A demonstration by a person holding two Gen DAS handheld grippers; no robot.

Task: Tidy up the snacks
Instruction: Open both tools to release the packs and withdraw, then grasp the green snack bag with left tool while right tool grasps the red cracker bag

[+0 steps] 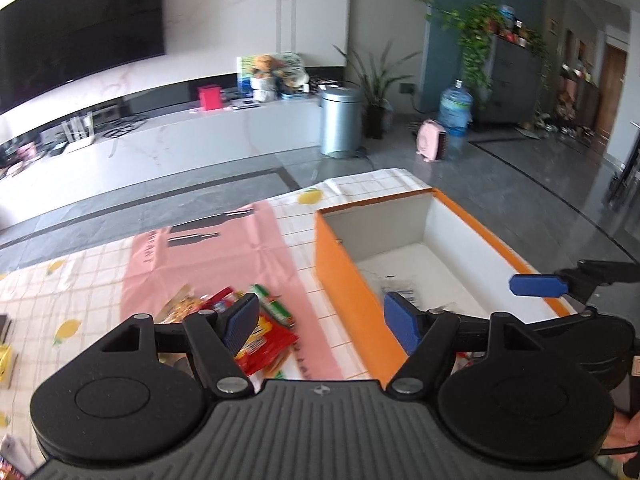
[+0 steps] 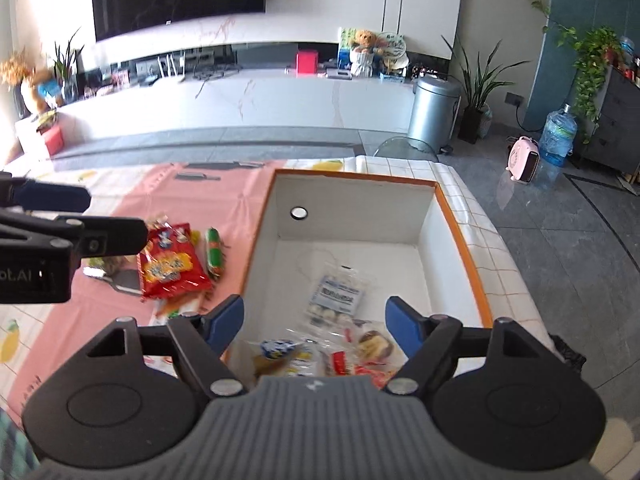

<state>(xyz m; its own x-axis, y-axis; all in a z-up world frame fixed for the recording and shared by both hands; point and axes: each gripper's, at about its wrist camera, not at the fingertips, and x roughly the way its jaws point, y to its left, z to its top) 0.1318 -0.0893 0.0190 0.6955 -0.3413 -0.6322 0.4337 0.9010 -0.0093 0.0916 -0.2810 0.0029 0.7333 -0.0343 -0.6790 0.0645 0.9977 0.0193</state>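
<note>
above the orange box [image 2: 460,236] both the right claw [image 2: 314,320] and left claw [image 1: 322,322] are hanging spread and empty, so fetching the red packet [image 2: 172,264] is looking next.

Left hand-held gripper [image 1: 320,320] tilted downward, blue pads [image 1: 240,322] spread wide, nothing between them. Right hand-held gripper [image 2: 314,320] likewise angled down, jaws apart and empty. Each visible at the edge of the other's view, side by side, not touching.
</note>
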